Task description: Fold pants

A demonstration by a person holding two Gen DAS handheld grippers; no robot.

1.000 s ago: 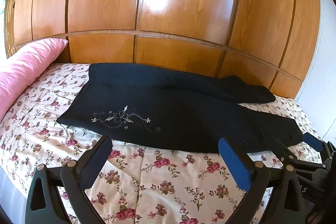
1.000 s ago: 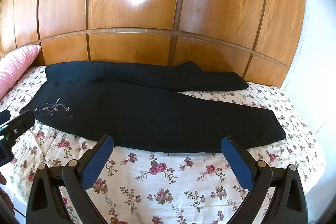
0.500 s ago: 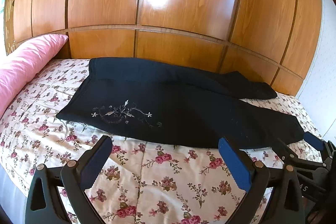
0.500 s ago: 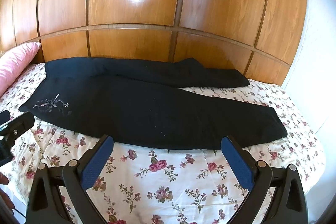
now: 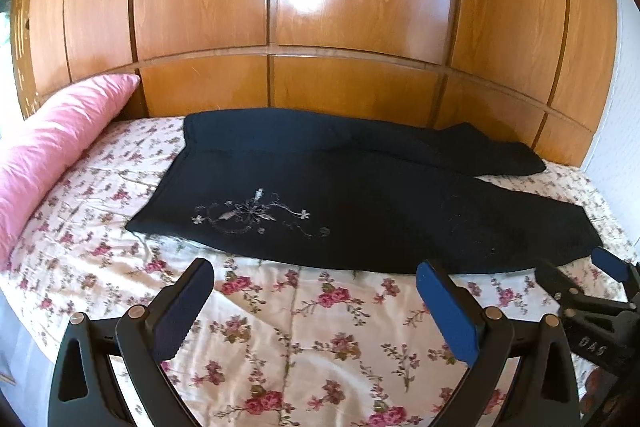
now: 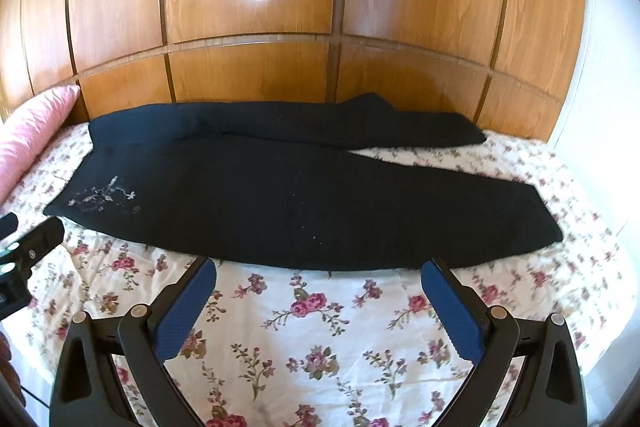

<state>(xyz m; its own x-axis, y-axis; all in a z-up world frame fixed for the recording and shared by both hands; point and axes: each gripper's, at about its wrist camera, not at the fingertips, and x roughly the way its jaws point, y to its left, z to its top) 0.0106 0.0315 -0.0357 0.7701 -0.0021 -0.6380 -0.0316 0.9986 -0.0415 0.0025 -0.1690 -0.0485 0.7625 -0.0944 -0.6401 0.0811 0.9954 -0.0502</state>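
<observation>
— Both grippers: how do they stand?
— Left gripper and right gripper hover with jaws spread wide, holding nothing; their pads are blue and ribbed.
— And the pants?
— Black pants, soft knit with pale floral embroidery near the waist, lie flat across the flowered bedspread, legs splayed apart, beside a pink pillow and glossy wooden panels.

We are in a home bedroom: a bed with flowered sheets fills the lower frame, a pink pillow at left, a glossy wooden wardrobe behind.
</observation>
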